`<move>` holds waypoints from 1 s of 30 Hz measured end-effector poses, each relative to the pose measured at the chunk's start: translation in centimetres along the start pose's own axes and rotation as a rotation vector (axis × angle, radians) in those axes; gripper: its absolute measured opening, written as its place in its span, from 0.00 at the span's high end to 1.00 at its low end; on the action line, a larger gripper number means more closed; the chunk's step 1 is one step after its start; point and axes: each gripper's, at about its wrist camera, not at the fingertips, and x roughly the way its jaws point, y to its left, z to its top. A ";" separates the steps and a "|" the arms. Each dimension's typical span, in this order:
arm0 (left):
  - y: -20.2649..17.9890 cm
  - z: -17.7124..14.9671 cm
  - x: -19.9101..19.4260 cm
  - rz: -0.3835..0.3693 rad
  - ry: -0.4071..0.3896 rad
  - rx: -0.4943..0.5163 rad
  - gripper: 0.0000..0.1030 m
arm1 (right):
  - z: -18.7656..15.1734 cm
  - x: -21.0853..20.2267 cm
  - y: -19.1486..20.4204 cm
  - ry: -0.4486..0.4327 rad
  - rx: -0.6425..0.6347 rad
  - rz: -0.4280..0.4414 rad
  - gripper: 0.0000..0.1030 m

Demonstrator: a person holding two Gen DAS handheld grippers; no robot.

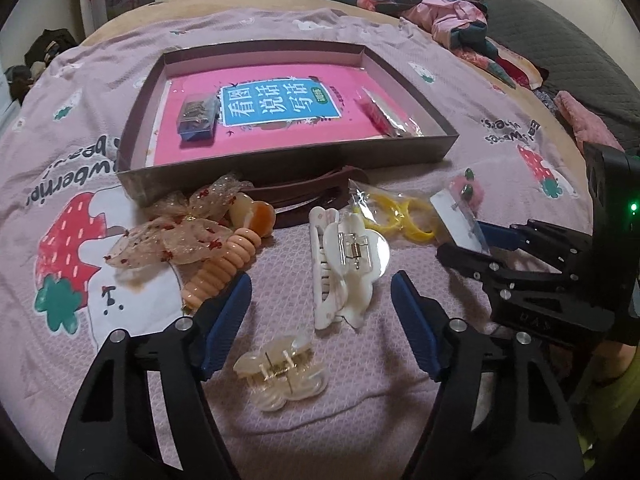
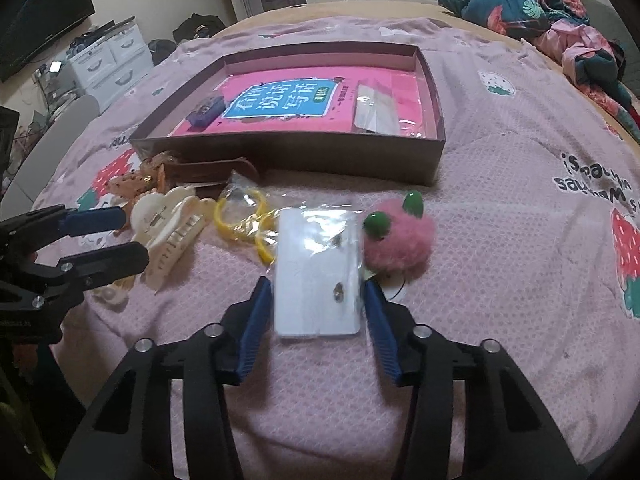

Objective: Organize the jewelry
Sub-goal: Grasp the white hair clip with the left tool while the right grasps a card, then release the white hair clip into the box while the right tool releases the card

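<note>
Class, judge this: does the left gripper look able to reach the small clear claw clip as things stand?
Probably yes: the left gripper is open, and the small clear claw clip lies uncovered between its fingers.

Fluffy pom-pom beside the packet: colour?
Pink pom-pom with two green beads; clearest in the right wrist view.
</note>
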 end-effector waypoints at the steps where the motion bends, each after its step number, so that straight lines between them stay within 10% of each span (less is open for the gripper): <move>1: 0.0 0.1 0.2 -0.003 0.003 -0.001 0.44 | 0.1 0.0 -0.1 0.000 0.001 0.001 0.60; 30: -1.4 1.1 1.6 -0.065 0.022 0.002 0.66 | -0.5 -6.9 -1.6 -0.110 0.041 0.028 0.62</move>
